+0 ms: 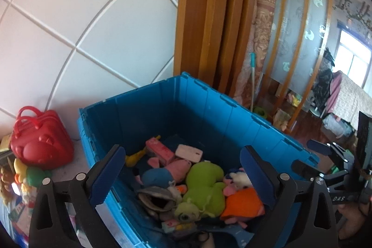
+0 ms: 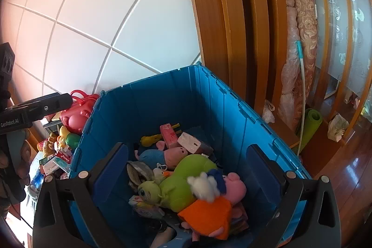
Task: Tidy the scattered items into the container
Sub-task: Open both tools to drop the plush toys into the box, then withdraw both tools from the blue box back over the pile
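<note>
Both grippers, left gripper (image 1: 182, 174) and right gripper (image 2: 187, 174), hover jaws spread and empty over the blue bin (image 1: 209, 94); leftover clutter (image 2: 55, 159) lies outside its left wall, nearer the left hand.

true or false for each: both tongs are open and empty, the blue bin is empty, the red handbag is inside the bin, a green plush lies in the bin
1. Both the left tongs and right tongs are open and empty: true.
2. The blue bin is empty: false, it holds plush toys and small boxes.
3. The red handbag is inside the bin: false, it sits outside, beside the bin.
4. A green plush lies in the bin: true.
</note>
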Motion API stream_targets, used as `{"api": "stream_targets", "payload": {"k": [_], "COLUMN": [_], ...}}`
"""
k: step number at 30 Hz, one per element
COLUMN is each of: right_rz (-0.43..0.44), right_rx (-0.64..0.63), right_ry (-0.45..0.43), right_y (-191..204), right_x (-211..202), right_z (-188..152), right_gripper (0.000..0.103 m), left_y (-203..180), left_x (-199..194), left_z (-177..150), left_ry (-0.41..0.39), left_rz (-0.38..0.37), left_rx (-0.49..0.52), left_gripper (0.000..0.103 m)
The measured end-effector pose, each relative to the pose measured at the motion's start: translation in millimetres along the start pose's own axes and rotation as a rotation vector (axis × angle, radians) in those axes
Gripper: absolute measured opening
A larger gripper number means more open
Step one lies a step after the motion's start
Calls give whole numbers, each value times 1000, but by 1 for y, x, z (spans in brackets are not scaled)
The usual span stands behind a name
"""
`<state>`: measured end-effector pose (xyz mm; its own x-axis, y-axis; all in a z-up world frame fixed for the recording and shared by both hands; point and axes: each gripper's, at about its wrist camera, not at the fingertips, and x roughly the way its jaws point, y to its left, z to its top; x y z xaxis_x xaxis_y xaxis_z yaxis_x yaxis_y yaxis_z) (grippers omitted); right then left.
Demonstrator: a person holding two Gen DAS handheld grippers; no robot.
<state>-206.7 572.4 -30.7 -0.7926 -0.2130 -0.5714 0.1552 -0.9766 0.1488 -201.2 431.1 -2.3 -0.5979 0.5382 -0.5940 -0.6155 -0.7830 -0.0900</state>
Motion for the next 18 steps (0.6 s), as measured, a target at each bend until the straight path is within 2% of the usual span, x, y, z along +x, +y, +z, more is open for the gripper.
{"api": "stream_targets", "payload": {"k": [7,12,18], "right_rz": [67,142,249], "right_rx": [-26,-78,-151], "right_ry": [14,22,28], "right_y": [27,69,128], "right_x": [11,22,25], "right_z": [1,1,-7], "right_gripper": [103,103,103], "left_y": [53,101,169], "left_x": [-16,-41,-84], "left_z": [-34,-73,-123], "left_ry": [31,47,80], "left_rz": [111,216,381], "left_rx": [-63,-117,-185], "left_gripper": [100,100,100]}}
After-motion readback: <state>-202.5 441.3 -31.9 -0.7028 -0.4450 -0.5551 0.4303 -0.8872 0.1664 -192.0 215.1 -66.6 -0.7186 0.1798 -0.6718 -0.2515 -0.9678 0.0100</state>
